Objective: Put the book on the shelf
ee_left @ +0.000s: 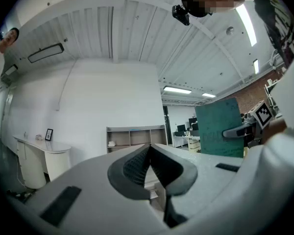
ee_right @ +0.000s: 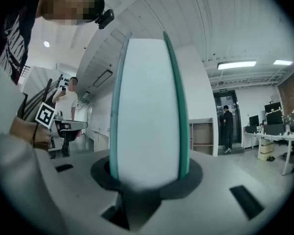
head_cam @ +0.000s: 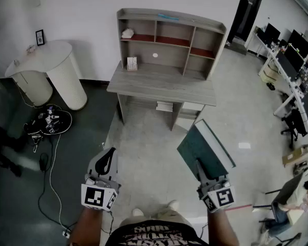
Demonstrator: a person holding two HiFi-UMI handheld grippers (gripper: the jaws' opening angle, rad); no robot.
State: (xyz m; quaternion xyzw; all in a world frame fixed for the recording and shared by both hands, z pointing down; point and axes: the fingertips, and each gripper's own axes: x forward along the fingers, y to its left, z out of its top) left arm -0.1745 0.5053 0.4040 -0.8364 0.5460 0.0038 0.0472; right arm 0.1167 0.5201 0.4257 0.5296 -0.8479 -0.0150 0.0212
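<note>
Teal-covered book (head_cam: 205, 148) is clamped at its lower end in my right gripper (head_cam: 204, 172), jaws pressing on both covers. Left gripper (head_cam: 109, 157) carries nothing, jaws together.

Progress, as I judge it: early. The book is in hand but well apart from the shelf (head_cam: 170, 35), which stands on the desk (head_cam: 161, 86) ahead. Carry and placement are not yet done.

Room: the floor (head_cam: 149, 147) between me and the desk looks open. Cables (head_cam: 47, 122) lie low left. Most compartments look free; a small white object (head_cam: 127, 33) sits upper left. I mind the desk's front edge and the dividers.
</note>
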